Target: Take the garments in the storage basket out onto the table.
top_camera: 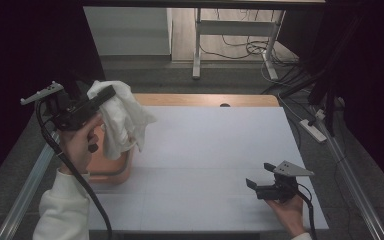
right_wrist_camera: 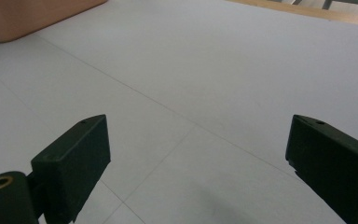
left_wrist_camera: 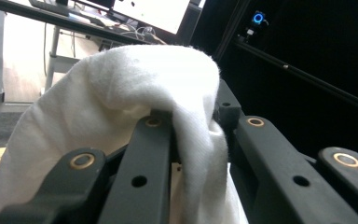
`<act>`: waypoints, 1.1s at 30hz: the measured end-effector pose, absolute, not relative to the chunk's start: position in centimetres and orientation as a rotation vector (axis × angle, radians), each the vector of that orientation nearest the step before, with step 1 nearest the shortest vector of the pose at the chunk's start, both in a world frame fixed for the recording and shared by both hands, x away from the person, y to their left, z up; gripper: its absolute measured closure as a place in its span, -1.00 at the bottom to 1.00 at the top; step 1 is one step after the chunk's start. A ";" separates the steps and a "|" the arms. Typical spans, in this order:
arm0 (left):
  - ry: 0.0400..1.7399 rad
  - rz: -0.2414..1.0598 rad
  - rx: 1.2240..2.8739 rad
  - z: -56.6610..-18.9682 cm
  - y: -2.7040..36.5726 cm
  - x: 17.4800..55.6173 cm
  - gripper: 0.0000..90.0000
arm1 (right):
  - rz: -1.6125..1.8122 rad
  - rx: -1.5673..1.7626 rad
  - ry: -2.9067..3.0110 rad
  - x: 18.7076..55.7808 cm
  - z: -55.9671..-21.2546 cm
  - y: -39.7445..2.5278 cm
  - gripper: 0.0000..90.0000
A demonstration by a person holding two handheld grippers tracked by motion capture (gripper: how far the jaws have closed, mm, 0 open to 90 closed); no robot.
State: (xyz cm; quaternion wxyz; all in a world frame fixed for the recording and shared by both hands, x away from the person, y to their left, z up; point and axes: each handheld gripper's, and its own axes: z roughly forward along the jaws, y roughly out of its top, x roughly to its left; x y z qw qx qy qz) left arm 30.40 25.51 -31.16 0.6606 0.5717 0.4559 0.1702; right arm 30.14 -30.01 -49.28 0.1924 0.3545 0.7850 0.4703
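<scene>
A white cloth (top_camera: 122, 120) hangs in the air at the table's left side, above a peach-coloured bin (top_camera: 114, 173). My left gripper (top_camera: 109, 94) is raised and shut on the cloth's top, which bunches over and between the jaws in the left gripper view as a thick white fold (left_wrist_camera: 121, 88). The cloth's lower end droops to about the bin's rim. My right gripper (top_camera: 259, 174) rests low over the white table (top_camera: 215, 145) near its front right, open, with nothing between its jaws (right_wrist_camera: 196, 140).
The peach bin's corner (right_wrist_camera: 28, 14) lies far off in the right gripper view. A wooden strip (top_camera: 205, 99) borders the table's back edge. Metal rails run along both sides. Desk legs and cables (top_camera: 240, 47) stand on the floor beyond.
</scene>
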 end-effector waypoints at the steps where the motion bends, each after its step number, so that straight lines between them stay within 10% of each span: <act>1: 1.028 0.382 1.292 -31.1 25.4 30.4 0.79 | 1.319 0.995 2.204 30.1 -49.3 -30.0 -0.86; 33: 0.929 0.290 1.326 -30.5 21.5 30.6 0.79 | 1.322 1.004 2.206 30.2 -49.4 -30.2 -0.86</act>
